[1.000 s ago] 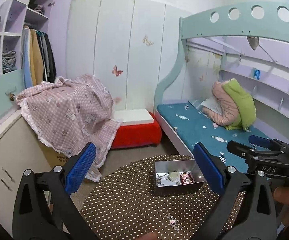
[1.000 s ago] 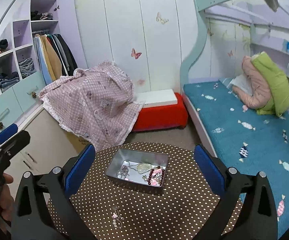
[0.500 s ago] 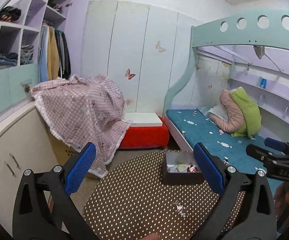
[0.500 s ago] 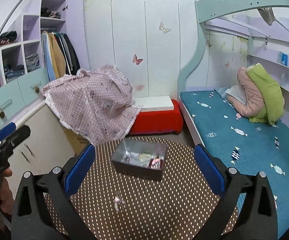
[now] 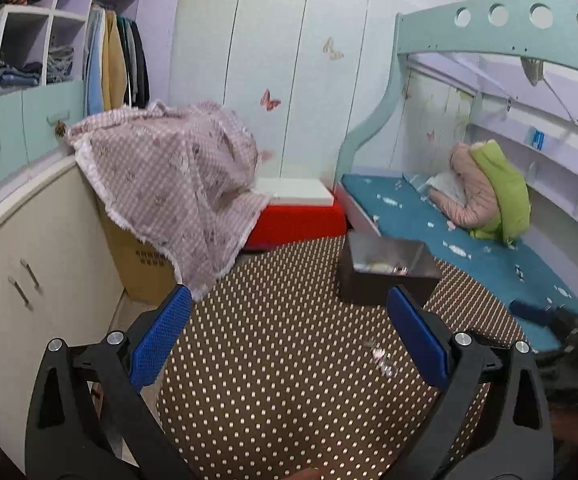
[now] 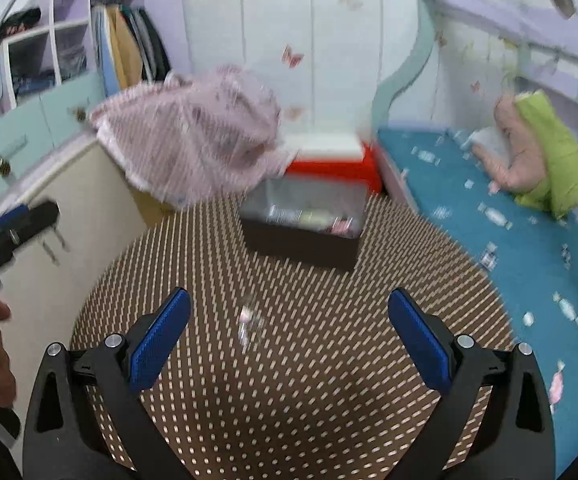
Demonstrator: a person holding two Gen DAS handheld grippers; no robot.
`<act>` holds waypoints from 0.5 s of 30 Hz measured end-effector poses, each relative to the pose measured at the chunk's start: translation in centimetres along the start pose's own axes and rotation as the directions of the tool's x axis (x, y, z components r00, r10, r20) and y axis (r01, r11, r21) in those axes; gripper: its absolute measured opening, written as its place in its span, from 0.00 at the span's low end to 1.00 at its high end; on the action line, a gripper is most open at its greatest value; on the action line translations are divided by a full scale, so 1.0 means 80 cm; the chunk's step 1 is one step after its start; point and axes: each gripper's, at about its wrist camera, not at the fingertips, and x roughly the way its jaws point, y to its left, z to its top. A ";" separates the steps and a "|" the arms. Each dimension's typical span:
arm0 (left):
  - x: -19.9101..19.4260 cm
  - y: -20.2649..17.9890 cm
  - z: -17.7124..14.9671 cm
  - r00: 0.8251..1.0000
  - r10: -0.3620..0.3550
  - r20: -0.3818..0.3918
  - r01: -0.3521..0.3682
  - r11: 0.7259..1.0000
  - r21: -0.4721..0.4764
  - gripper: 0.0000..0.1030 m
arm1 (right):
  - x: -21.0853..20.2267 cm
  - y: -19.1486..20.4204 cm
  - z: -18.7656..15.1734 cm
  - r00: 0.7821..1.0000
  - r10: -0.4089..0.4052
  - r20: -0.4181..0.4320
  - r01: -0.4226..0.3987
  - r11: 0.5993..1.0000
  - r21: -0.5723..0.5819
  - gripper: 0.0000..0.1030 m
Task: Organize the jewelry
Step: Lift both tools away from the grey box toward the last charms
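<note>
A small metal tin point(image 5: 385, 268) with several jewelry pieces stands on the round brown polka-dot table point(image 5: 281, 360); it also shows in the right wrist view point(image 6: 305, 224). A small loose pink-and-silver jewelry piece point(image 5: 383, 358) lies on the table in front of the tin, blurred in the right wrist view point(image 6: 248, 318). My left gripper point(image 5: 287, 338) is open and empty, low over the table. My right gripper point(image 6: 289, 336) is open and empty, with the loose piece ahead between its fingers.
A pink checked cloth point(image 5: 177, 184) drapes a cardboard box left of the table. A red stool with a white top point(image 5: 297, 208) stands behind. A blue bed point(image 5: 469, 248) with a pink and green jacket runs along the right. Cream cabinets point(image 5: 21, 264) stand at the left.
Both grippers have dropped lower and moved closer to the table. The tin and loose piece now look larger and are seen more from the side. The right wrist view is motion-blurred.
</note>
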 end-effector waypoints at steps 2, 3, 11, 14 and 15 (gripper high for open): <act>0.009 0.003 -0.009 1.000 0.006 -0.027 -0.006 1.000 0.000 0.95 | 0.022 0.005 -0.013 0.998 0.023 -0.050 -0.024 0.999 -0.024 0.74; 0.014 0.003 -0.013 0.999 0.008 -0.039 -0.008 1.000 0.000 0.95 | 0.036 0.009 -0.019 0.996 0.040 -0.080 -0.043 0.998 -0.036 0.69; 0.046 0.005 -0.037 0.993 0.015 -0.114 -0.014 1.000 0.006 0.95 | 0.087 0.031 -0.034 0.981 0.115 -0.158 -0.131 0.986 -0.099 0.30; 0.057 0.006 -0.041 0.991 0.017 -0.135 -0.017 1.000 0.004 0.95 | 0.095 0.038 -0.033 0.978 0.128 -0.167 -0.150 0.981 -0.122 0.14; 0.059 0.006 -0.042 0.990 0.017 -0.139 -0.017 1.000 0.003 0.95 | 0.099 0.040 -0.032 0.977 0.130 -0.167 -0.153 0.979 -0.133 0.13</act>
